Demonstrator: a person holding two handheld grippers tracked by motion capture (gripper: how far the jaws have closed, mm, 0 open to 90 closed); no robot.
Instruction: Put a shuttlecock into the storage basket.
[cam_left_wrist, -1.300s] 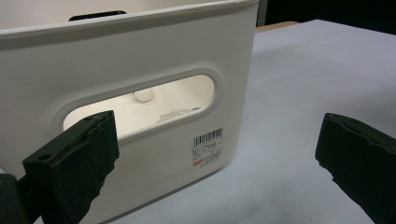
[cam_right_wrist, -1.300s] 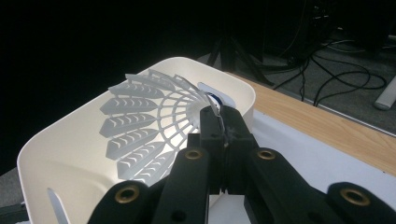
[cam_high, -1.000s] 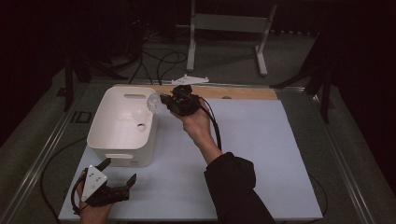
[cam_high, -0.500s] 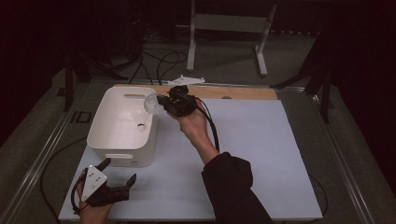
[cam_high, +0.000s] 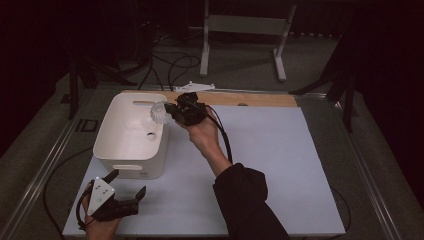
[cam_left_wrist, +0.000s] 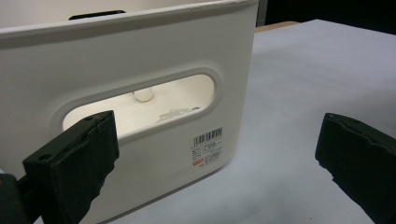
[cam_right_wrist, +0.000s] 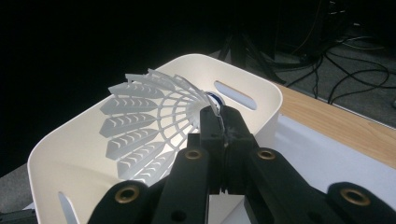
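Observation:
A white plastic shuttlecock (cam_high: 158, 114) hangs over the right rim of a white bin (cam_high: 131, 169), its skirt pointing into the bin. My right gripper (cam_high: 169, 111) is shut on its cork end. In the right gripper view the skirt (cam_right_wrist: 149, 121) fans out above the bin (cam_right_wrist: 261, 84), just past my right gripper (cam_right_wrist: 219, 119). My left gripper (cam_high: 127, 182) rests open near the table's front left, in front of the bin. In the left gripper view my left gripper (cam_left_wrist: 219, 140) faces the bin's front wall (cam_left_wrist: 140, 60), jaws wide apart and bare.
A small white object (cam_left_wrist: 142, 94) lies inside the bin, seen through its handle slot. A wooden strip (cam_high: 250, 98) runs along the table's far edge. The white mat (cam_high: 280, 165) stretches right of the bin. A metal stand (cam_high: 240, 30) and cables sit behind the table.
The right hand has edged slightly left and down with the shuttlecock, further over the bin's rim. The left gripper has stayed put.

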